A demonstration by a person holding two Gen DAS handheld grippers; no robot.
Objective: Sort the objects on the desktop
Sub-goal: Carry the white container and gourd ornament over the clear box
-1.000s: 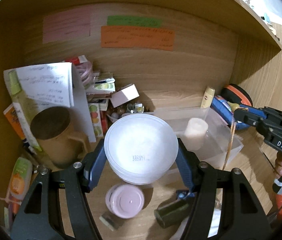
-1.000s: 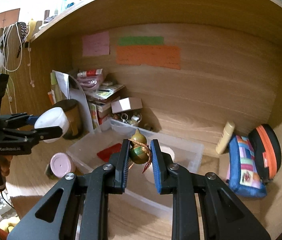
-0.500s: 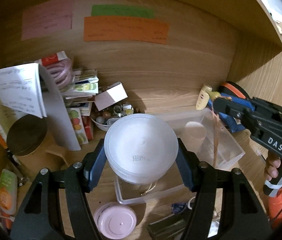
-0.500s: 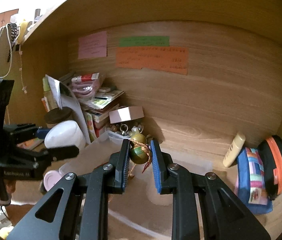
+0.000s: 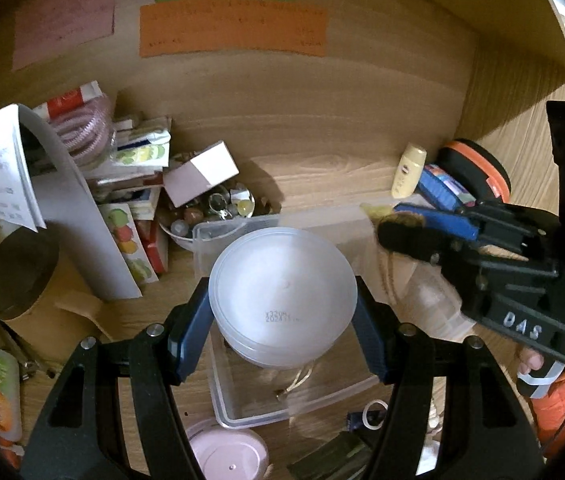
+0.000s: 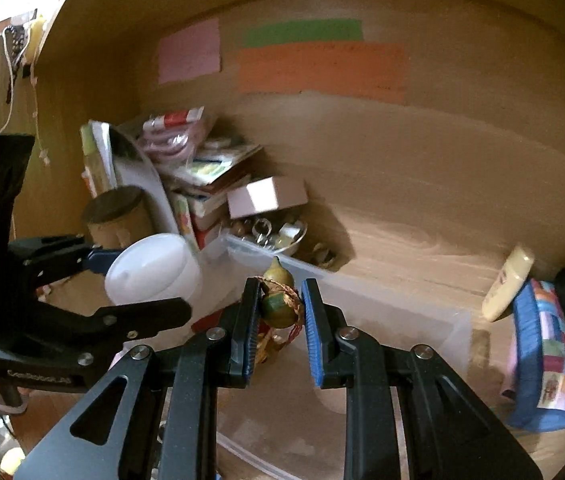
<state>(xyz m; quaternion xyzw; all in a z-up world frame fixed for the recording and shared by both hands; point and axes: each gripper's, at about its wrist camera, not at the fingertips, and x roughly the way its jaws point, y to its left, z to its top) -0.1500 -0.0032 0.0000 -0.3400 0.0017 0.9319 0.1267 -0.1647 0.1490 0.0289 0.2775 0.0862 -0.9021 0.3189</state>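
Frosted tub (image 5: 282,296) clamped in left hand-held gripper (image 5: 282,320) over clear bin (image 5: 242,408) | right hand-held gripper (image 6: 280,312) clenches gourd (image 6: 278,300)

Right gripper (image 6: 280,306) clamps a small gourd ornament (image 6: 278,300) over the clear plastic bin (image 6: 402,316). Left gripper (image 6: 122,280) holds a white round container (image 6: 150,268) beside it.

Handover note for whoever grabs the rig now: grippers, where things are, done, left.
Left gripper: shut on the white round tub, held over the clear plastic bin.
Right gripper: shut on the small gourd ornament, its cord dangling, also above the bin.
Done: both items picked up; a looped cord already lies in the bin.
Left: release both, presumably into the bin. Pink lidded jar and other clutter beside the bin remain unsorted.
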